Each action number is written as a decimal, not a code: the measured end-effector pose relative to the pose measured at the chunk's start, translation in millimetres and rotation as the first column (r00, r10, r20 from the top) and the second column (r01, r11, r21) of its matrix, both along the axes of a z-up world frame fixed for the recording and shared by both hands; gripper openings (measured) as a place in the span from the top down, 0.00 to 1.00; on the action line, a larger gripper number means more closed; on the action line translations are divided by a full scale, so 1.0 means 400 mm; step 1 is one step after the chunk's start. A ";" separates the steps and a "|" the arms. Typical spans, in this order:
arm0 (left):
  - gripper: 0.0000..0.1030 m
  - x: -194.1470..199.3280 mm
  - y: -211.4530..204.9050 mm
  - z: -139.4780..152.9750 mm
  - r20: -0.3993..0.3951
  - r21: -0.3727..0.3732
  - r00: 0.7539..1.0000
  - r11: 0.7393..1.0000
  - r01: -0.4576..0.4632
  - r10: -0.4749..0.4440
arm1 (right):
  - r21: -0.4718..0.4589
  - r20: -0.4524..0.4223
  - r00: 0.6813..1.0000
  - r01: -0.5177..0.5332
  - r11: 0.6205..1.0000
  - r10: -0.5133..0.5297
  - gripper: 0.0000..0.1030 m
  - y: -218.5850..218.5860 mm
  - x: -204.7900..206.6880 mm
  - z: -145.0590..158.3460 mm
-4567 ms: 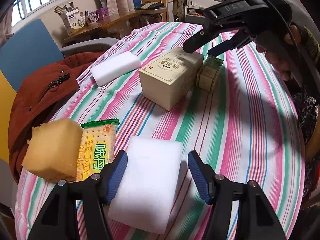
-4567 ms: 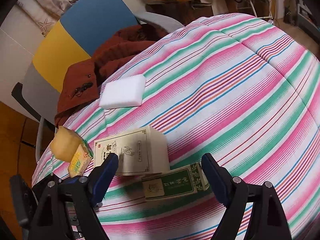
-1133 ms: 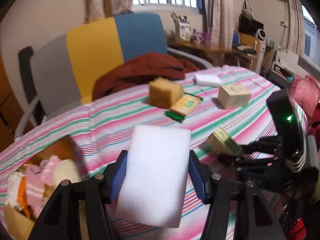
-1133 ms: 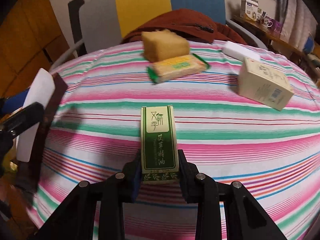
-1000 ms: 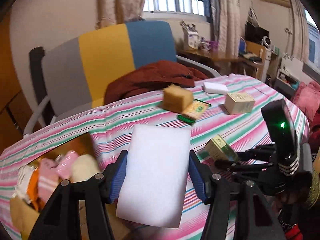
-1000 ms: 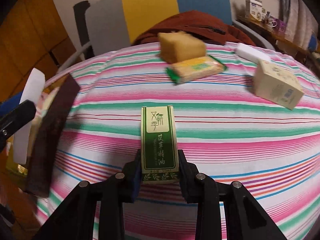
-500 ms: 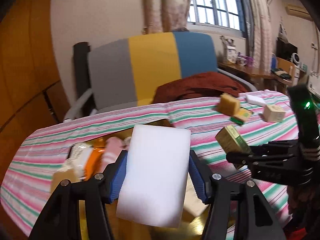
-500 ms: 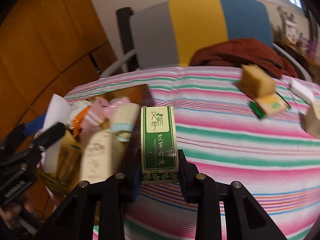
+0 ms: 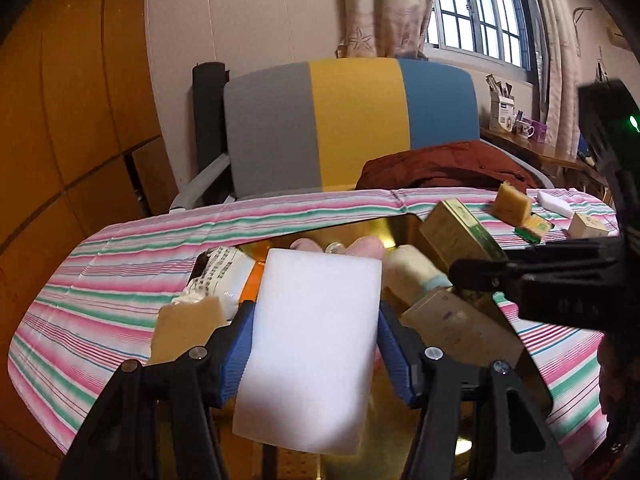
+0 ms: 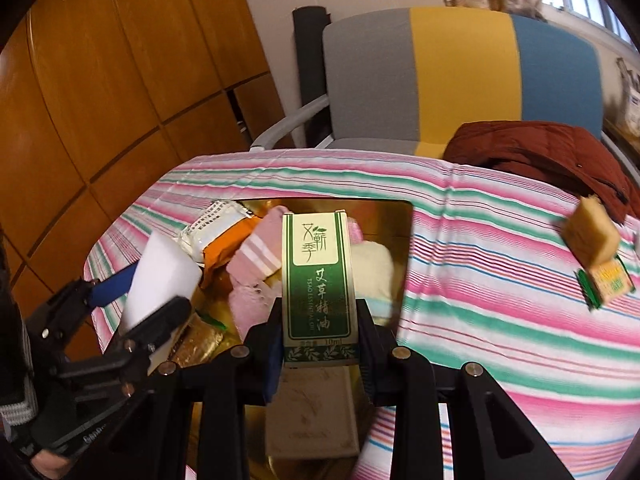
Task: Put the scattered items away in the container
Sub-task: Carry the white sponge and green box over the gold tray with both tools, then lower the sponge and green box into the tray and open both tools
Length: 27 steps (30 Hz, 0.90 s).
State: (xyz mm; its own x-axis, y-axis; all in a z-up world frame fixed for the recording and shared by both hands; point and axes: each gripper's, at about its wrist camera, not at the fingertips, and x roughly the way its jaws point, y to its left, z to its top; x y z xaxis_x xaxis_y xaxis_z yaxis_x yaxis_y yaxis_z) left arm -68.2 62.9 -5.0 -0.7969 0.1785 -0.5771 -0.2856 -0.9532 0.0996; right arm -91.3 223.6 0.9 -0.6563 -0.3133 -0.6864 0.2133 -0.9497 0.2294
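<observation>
My left gripper (image 9: 314, 350) is shut on a white foam block (image 9: 312, 344) and holds it over the gold-lined box (image 9: 400, 222) sunk in the striped tablecloth. My right gripper (image 10: 318, 344) is shut on a green and cream carton (image 10: 318, 284), also above the box (image 10: 384, 212). The box holds pink socks (image 10: 256, 256), a white packet (image 10: 208, 226), a cream roll (image 10: 372, 264) and a beige carton (image 10: 316, 412). In the left wrist view the right gripper (image 9: 460, 270) comes in from the right with the carton (image 9: 456, 236). The left gripper (image 10: 144, 304) shows at the left of the right wrist view.
On the cloth to the right lie a yellow sponge (image 9: 512, 202), a biscuit packet (image 9: 534, 228), a white foam block (image 9: 554, 202) and a cream box (image 9: 588, 226). A grey, yellow and blue chair (image 9: 352, 128) with a red jacket (image 9: 444, 166) stands behind the table. Wood panelling (image 10: 100, 80) is on the left.
Both grippers have swung left from the scattered items to above the box, each keeping its load. The box now fills the near view and the loose items lie far right.
</observation>
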 end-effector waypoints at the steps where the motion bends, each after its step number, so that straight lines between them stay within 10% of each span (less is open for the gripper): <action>1: 0.42 -0.003 -0.005 -0.005 0.002 -0.001 1.000 1.000 -0.004 0.004 | 0.003 0.005 1.000 -0.006 1.000 0.006 0.69 -0.007 -0.010 0.000; 27: 0.39 -0.048 -0.029 -0.090 0.052 -0.051 0.998 0.998 -0.044 0.046 | 0.017 0.117 0.990 -0.082 0.996 0.079 0.67 -0.099 -0.120 -0.070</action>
State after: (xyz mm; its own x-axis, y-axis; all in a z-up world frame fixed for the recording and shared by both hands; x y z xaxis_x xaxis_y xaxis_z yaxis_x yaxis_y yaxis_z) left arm -87.4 51.4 -41.1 -0.7712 0.1134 -0.6264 -0.2489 -0.9594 0.1327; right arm -139.3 184.0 -27.2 -0.5452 -0.3458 -0.7637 0.2625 -0.9356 0.2363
